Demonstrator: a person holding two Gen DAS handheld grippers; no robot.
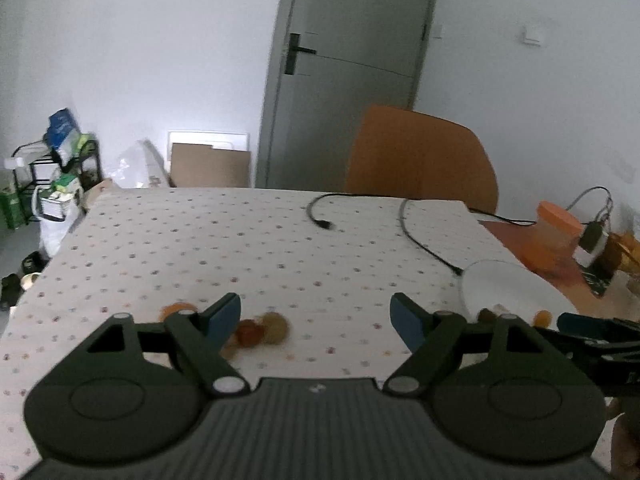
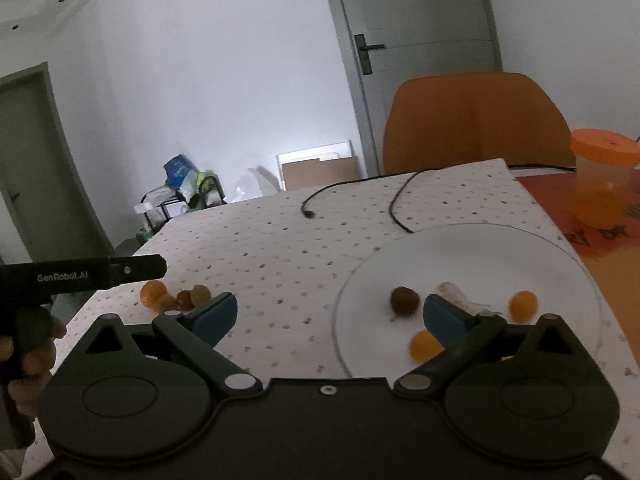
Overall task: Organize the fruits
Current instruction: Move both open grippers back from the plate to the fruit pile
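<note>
A white plate (image 2: 480,256) lies on the dotted tablecloth at the right. On it are a brown fruit (image 2: 405,301), two small orange fruits (image 2: 523,306) and a pale blurred one (image 2: 452,290). My right gripper (image 2: 330,312) hovers open over the plate's near left rim, holding nothing. A cluster of small fruits (image 2: 176,298) sits on the cloth to the left. In the left wrist view these are an orange fruit (image 1: 178,310), a red one (image 1: 250,332) and a yellowish one (image 1: 276,326), just ahead of my open, empty left gripper (image 1: 316,314). The plate (image 1: 508,288) shows at the right.
Two black cables (image 2: 396,208) trail across the far cloth, one ending near the plate. An orange chair (image 2: 476,120) stands behind the table. An orange-lidded plastic jar (image 2: 604,176) sits on the bare orange tabletop at the right. A hand (image 2: 32,356) holds the left gripper's handle.
</note>
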